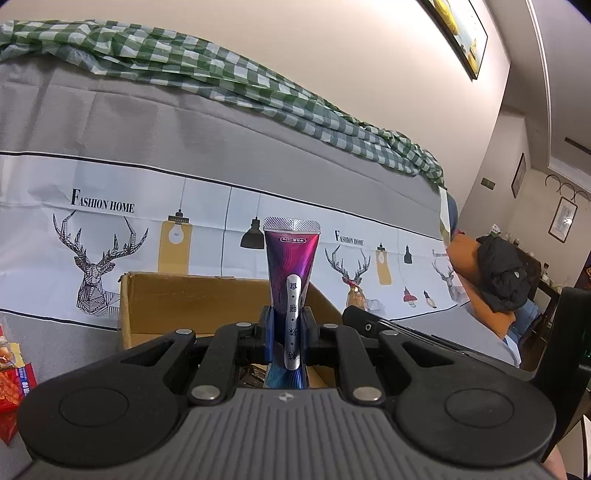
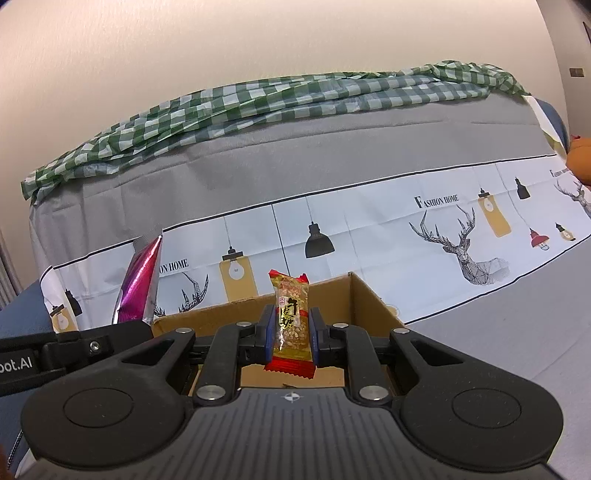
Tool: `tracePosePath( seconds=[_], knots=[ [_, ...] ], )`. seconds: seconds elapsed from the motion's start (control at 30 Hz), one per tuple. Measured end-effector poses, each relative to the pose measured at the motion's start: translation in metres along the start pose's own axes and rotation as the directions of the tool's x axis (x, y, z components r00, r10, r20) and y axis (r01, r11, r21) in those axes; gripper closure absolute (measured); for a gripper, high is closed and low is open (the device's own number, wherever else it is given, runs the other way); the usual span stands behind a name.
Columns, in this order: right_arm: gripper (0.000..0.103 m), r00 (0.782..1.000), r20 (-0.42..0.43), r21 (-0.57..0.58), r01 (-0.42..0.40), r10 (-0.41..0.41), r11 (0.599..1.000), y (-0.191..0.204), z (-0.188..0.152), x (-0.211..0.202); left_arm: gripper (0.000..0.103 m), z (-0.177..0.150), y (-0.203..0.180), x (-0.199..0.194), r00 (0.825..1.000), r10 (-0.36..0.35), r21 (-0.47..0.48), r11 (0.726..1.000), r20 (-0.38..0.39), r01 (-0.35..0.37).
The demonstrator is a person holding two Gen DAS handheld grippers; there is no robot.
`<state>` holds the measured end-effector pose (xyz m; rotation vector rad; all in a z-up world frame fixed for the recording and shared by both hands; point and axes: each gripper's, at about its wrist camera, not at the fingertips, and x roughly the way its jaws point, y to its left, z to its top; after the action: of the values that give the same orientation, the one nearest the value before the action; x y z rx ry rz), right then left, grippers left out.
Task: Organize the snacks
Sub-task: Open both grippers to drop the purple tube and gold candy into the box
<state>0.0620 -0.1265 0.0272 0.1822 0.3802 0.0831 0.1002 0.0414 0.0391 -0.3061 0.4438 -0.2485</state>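
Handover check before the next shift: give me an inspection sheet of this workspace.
Surface: grey cover with a deer-and-lamp print band.
Job's things: open cardboard box; purple snack pouch; yellow-and-red wrapped candy.
Clutter: red snack packets at the left edge.
Grippers: left gripper shut on the pouch; right gripper shut on the candy, both by the box.
Cables: nothing seen.
Surroundings: green checked cloth along the top of the backrest, framed pictures on the wall, dark garment on an orange cushion.
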Motion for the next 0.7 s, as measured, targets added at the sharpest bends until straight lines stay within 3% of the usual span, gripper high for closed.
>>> tracePosePath(
  seconds=[0.7],
  knots=[
    [0.084, 1.0, 0.02, -0.008, 0.006, -0.006, 1.0, 0.0014, -0.0013, -0.0028, 0.089, -0.0001, -0.0017, 0.0015, 1.0, -0.015, 0.011, 1.0, -0.001, 0.015]
  ],
)
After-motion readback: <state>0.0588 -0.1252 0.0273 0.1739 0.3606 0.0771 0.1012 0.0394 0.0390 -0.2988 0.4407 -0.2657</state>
